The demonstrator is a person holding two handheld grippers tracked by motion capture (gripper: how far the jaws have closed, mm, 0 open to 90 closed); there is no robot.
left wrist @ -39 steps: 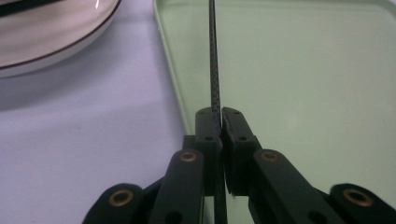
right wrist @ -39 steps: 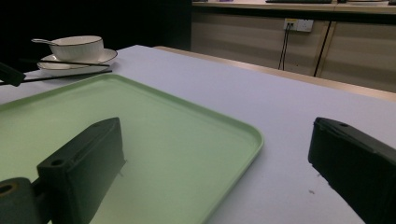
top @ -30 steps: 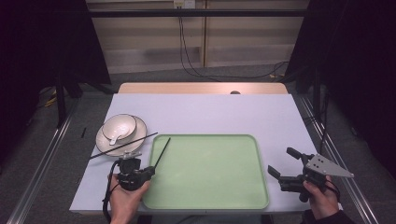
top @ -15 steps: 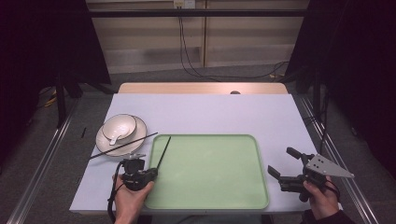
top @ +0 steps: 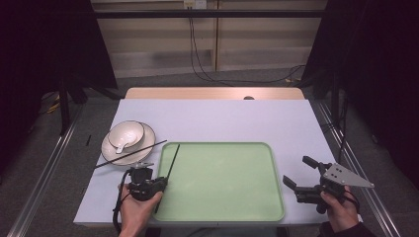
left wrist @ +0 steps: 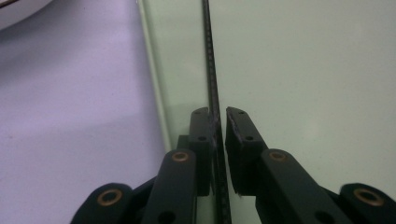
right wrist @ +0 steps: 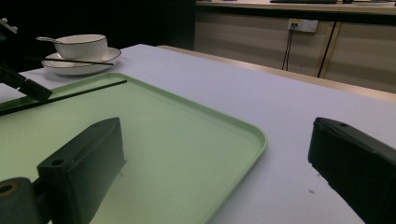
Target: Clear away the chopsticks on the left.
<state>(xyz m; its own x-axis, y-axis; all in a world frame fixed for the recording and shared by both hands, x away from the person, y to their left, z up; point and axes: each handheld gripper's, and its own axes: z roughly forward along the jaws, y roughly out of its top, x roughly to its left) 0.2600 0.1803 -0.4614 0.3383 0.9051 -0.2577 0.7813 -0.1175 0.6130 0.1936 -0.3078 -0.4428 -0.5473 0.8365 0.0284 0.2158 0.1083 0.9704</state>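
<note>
Nearly together, the jaws of the left gripper (left wrist: pixel 220 116), with a black chopstick (top: pixel 173 160) running between them. One jaw touching the stick, a thin dark slit against the other, so cannot tell whether truly pinched or merely flanked. Lying lengthwise along the left inner edge of the green tray (top: pixel 222 217), that chopstick, its far tip pointing away from the person toward the tray's back corner. Spread wide and holding nothing, the right gripper (top: pixel 296 169), beside the tray's right rim above the pale table (top: pixel 222 118). Off to the left, well apart from the tray, a white bowl (top: pixel 126 134) with a spoon (top: pixel 121 146) in it, seated on a plate (top: pixel 146 143), and a second chopstick (top: pixel 131 154) laid across that plate's near edge. Probably a matter of getting both sticks onto the tray. Risks from here: with so slack a hold, a lift likely to let the thin, smooth stick swivel or slide out; a release so near the raised rim apt to leave it rolling against the rim or propped over it; a careless reach for the other stick liable to nudge the plate, or flick that stick off it onto the table.
</note>
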